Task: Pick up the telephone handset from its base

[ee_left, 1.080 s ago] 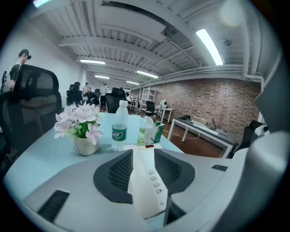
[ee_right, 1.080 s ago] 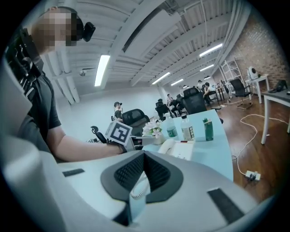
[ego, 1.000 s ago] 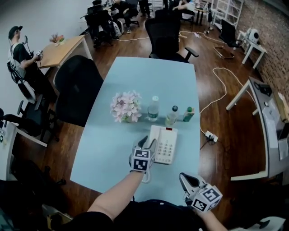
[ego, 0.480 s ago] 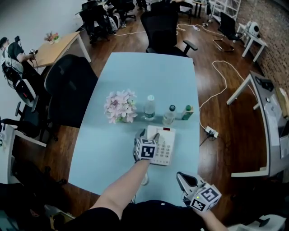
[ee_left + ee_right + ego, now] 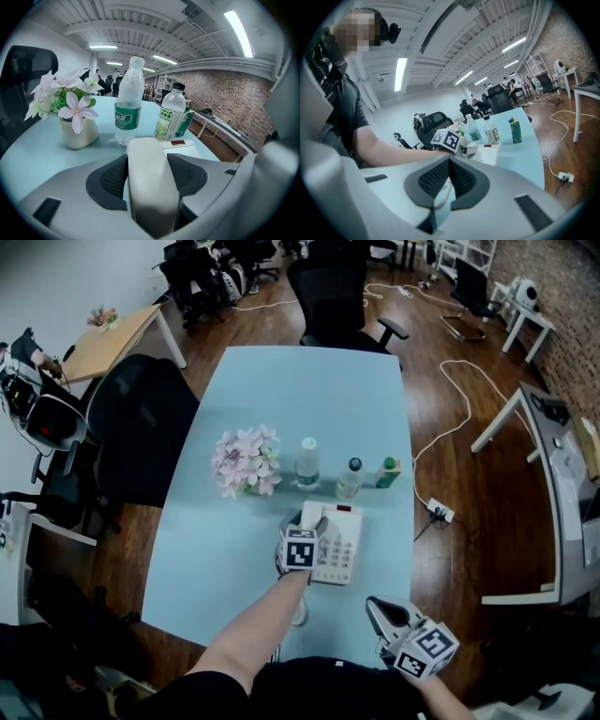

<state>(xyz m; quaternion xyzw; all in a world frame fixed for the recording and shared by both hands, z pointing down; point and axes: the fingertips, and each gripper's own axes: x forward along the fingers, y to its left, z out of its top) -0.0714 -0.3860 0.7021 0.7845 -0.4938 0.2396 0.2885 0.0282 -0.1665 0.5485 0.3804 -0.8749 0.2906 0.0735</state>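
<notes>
The white telephone base (image 5: 342, 545) lies on the pale blue table (image 5: 309, 399) in front of me, with its handset (image 5: 311, 516) resting along its left side. My left gripper (image 5: 307, 529) reaches over that handset. In the left gripper view the handset (image 5: 149, 187) fills the space between the closing jaws, and both dark pads (image 5: 108, 180) lie against its sides. The base (image 5: 186, 149) shows just beyond. My right gripper (image 5: 377, 607) hovers at the table's near edge, shut and empty. The right gripper (image 5: 448, 165) shows its pads meeting.
Behind the telephone stand a vase of pink flowers (image 5: 246, 461), a water bottle (image 5: 307, 463), a second bottle (image 5: 350, 479) and a green carton (image 5: 388, 472). The coiled cord (image 5: 299, 610) hangs off the near edge. Black chairs (image 5: 141, 427) ring the table; a power strip (image 5: 441, 514) lies on the floor.
My left gripper moved forward and down from beside the telephone's near left corner onto the handset, and its jaws now flank it. The right gripper has stayed put.
</notes>
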